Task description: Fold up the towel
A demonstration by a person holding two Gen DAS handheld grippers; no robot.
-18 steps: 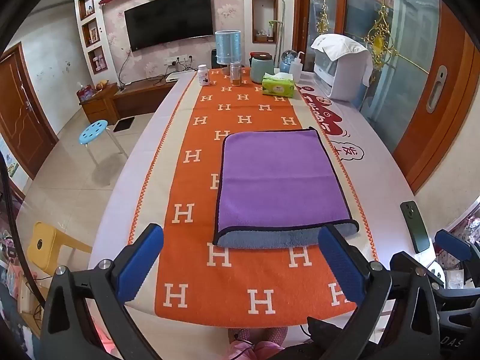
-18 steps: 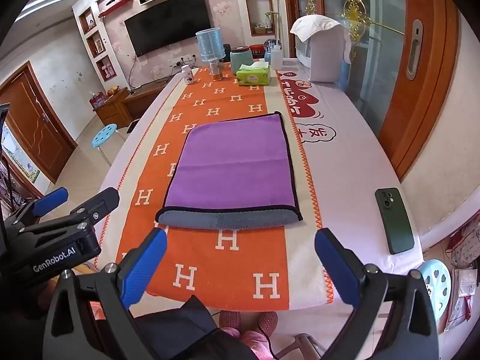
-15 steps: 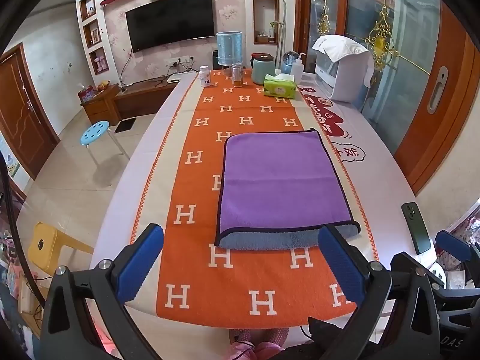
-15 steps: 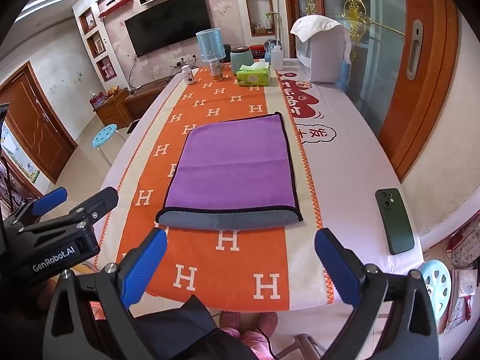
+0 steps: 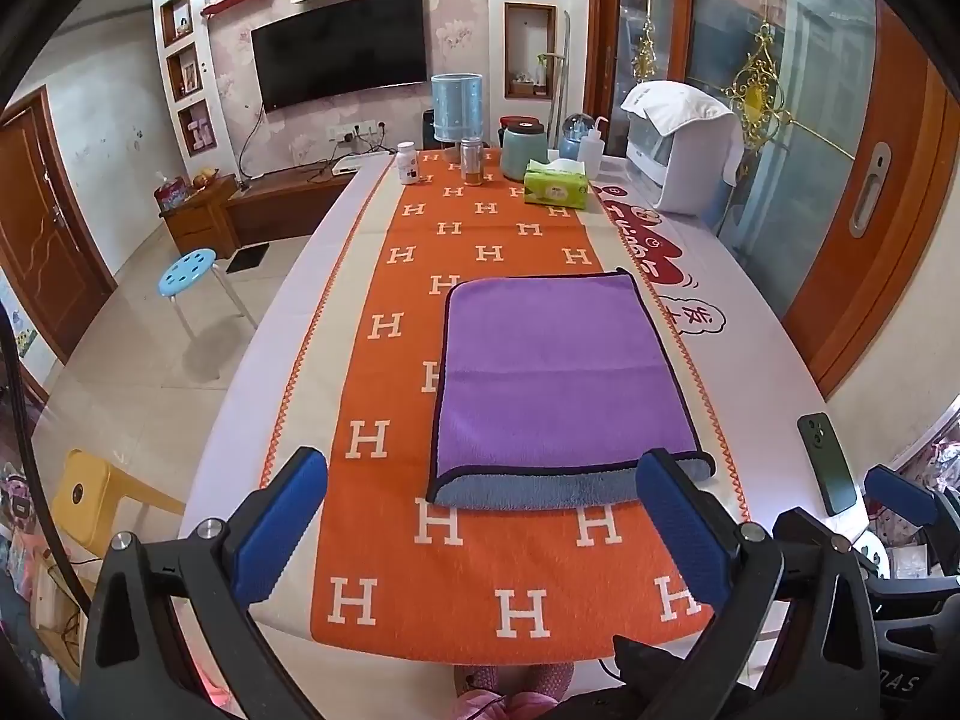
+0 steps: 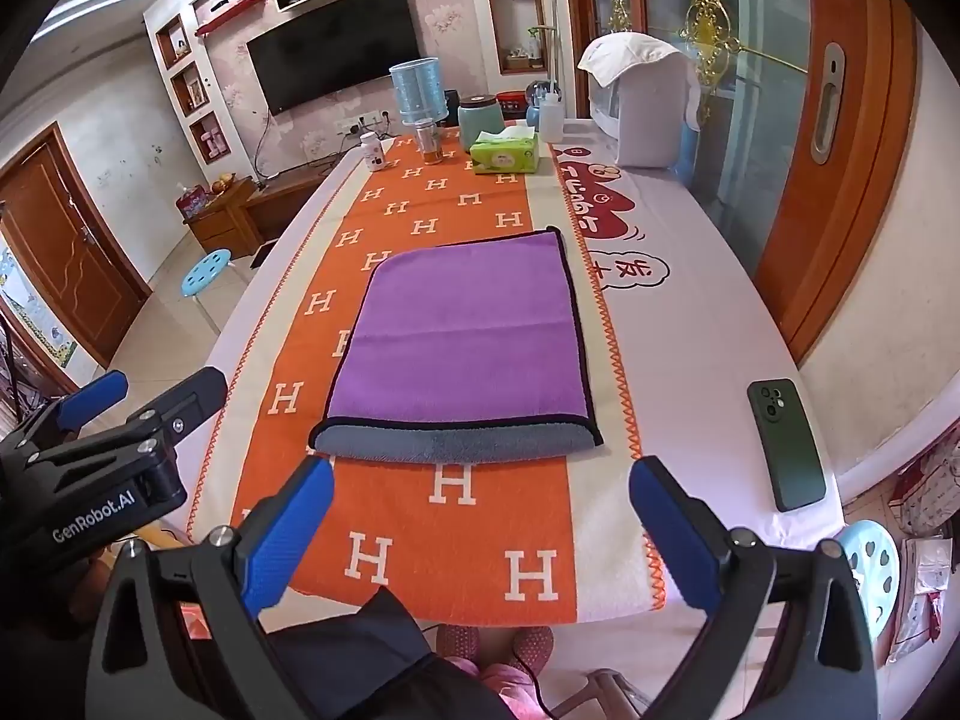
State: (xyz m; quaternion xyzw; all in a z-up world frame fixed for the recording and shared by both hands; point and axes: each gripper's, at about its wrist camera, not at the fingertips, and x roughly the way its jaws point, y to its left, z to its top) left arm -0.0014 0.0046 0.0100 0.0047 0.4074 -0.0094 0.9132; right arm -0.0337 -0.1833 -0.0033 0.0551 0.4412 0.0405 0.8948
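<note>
On woven orange runner (image 5: 420, 540) — plush rectangular purple towel (image 5: 558, 378); both grippers (image 5: 480, 516) (image 6: 480, 516) spread, empty.

the towel (image 5: 558, 366) at frame centre is purple on top with a thin dark border and a grey underside along its near edge. it lies on a table runner (image 5: 480, 576) that is orange with white h letters, cream side bands and an orange zigzag trim. the tissue box (image 5: 555, 185) in the upper middle is green. the phone (image 6: 786, 444) at the right is dark green. both grippers carry blue pads (image 5: 279, 531) on black frames. the stool (image 5: 187, 272) at the left is light blue.
</note>
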